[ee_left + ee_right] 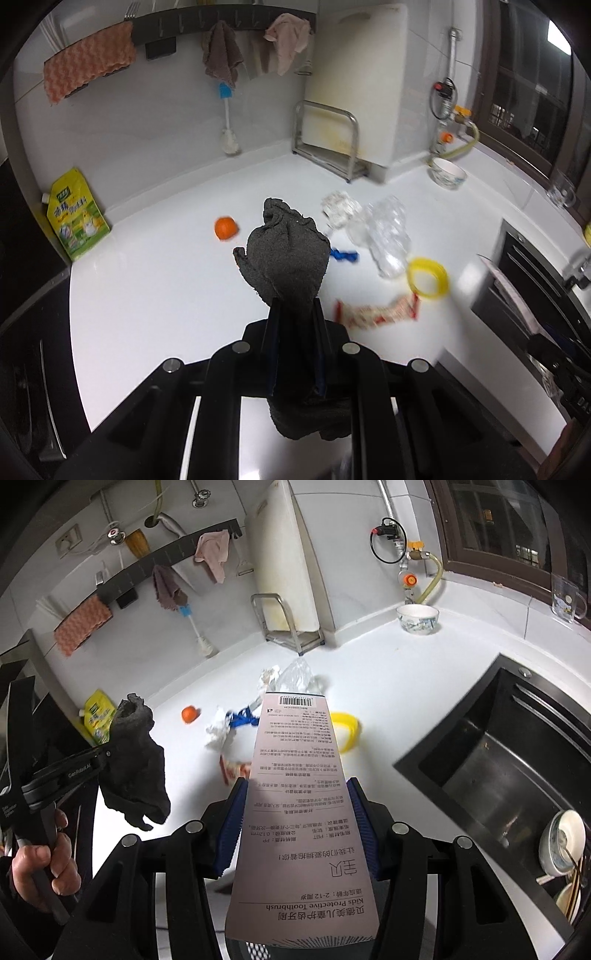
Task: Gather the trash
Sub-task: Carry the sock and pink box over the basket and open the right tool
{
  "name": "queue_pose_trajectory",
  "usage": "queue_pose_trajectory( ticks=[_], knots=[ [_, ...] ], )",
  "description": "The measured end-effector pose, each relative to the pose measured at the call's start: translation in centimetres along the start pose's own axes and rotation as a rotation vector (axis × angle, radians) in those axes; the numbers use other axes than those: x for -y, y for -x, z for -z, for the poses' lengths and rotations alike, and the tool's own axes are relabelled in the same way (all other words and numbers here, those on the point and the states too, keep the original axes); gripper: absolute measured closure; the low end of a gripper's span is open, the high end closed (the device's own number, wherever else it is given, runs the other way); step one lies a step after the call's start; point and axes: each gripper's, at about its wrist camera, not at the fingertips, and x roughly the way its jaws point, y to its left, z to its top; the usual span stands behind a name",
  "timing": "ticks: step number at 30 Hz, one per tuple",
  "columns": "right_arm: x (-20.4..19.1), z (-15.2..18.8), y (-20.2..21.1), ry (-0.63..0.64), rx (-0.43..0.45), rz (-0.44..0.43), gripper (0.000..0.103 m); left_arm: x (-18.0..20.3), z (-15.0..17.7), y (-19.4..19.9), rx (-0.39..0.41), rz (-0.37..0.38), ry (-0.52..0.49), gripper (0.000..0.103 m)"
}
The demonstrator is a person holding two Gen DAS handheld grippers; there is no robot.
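My left gripper (295, 302) is shut on a dark grey rag (288, 251) and holds it above the white counter (166, 295). It also shows at the left of the right wrist view (105, 755) with the rag (135, 760) hanging down. My right gripper (295, 786) is shut on a pink toothbrush box (299, 794), held above the counter. Trash lies ahead: a crushed clear bottle (388, 232), crumpled paper (338, 208), a blue scrap (345, 255), a yellow ring (428, 277), a red-and-white wrapper (376, 312) and an orange peel (225, 228).
A green detergent pouch (75, 218) leans at the far left. A bowl (448, 172) and a metal rack (328, 140) with a cutting board stand at the back. A black sink (509, 760) with dishes lies to the right. A glass mug (567, 596) sits on the sill.
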Motion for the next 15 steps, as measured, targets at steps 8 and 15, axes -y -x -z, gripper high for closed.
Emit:
queue_pose_trajectory(
  ticks=[8,15],
  knots=[
    [1.7,4.2,3.2,0.030,-0.053,-0.009,0.051,5.1,5.8,3.2,-0.041,0.045,-0.030,0.087],
    [3.8,8.3,4.6,0.032,-0.105,-0.031,0.051,9.7,10.3,4.5,-0.085,0.085,-0.056,0.087]
  ],
)
